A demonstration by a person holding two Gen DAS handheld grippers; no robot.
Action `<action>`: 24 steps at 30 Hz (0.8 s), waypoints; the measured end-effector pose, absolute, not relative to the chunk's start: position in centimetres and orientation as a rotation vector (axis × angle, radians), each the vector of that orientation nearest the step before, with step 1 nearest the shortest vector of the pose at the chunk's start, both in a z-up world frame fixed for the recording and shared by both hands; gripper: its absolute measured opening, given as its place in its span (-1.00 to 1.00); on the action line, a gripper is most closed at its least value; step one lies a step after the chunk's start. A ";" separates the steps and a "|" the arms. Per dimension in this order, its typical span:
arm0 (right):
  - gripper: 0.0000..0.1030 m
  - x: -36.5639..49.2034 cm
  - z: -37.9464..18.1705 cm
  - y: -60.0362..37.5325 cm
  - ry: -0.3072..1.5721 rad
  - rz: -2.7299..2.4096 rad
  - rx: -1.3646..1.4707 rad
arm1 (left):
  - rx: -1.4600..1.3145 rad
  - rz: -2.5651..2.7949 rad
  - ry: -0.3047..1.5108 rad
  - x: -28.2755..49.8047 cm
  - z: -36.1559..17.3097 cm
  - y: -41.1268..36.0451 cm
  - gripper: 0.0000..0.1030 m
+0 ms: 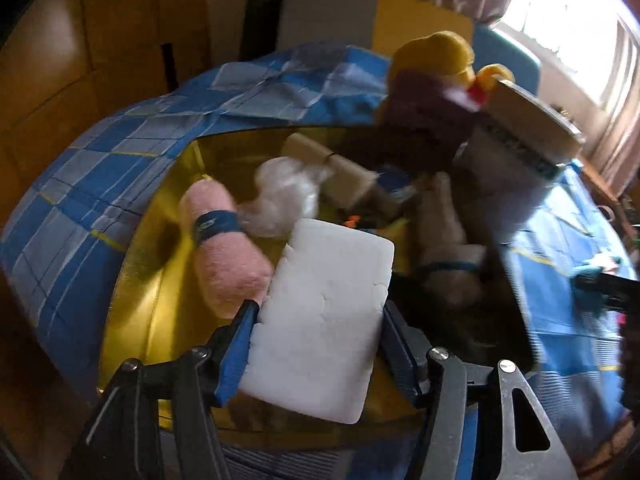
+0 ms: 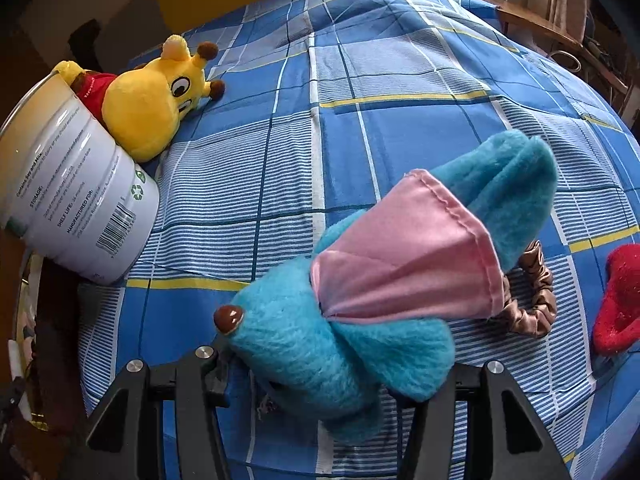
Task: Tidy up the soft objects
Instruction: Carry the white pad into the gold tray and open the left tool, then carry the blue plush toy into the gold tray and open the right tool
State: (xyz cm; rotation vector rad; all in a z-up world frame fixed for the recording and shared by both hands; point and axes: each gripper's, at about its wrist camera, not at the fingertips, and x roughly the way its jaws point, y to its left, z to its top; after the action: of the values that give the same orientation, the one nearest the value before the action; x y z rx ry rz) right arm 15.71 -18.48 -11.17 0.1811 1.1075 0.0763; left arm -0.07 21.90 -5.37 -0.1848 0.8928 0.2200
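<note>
Between the blue pads of the left gripper [image 1: 318, 344] sits a white foam block [image 1: 324, 312], hanging over the gold-lined tin [image 1: 132, 312] on the checked bedspread [image 1: 80, 200]. Its left pad lies against the block's edge; blur hides whether the right pad presses, so I cannot tell if the hold is firm. My reading is that the step is the drop into the tin, where a rolled pink towel [image 1: 228, 248], a white fluffy wad [image 1: 284, 196] and beige rolls [image 1: 348, 176] already lie. To do it well, bring the block over the bare patch just right of the pink towel, lower it close, then spread the jaws fully so the foam falls flat rather than catching on a pad

Over on the right, the right gripper [image 2: 320, 388] is clamped on a blue plush toy with a pink skirt [image 2: 360, 292], above the bedspread, near a brown scrunchie [image 2: 532, 308]. It should wait clear of the tin
</note>
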 end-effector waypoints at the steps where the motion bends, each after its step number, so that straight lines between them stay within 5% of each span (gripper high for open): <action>1: 0.05 15.7 -11.2 -18.4 1.107 0.076 0.175 | -0.182 0.228 0.898 0.1 -5.7 22.1 0.21; 16: -0.03 16.1 -10.2 -17.9 1.098 0.039 0.140 | -0.155 0.208 0.808 -1.5 -4.0 22.2 0.57; 24: -0.03 22.2 -2.3 -17.1 0.986 -0.062 0.027 | -0.162 0.179 0.763 -2.8 -2.7 22.7 0.58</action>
State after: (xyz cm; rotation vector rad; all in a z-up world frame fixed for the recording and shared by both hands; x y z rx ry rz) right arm 22.17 -17.09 -2.32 0.0267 0.9862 -0.0621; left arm -2.78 22.73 -2.70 -0.1620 0.7629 0.1789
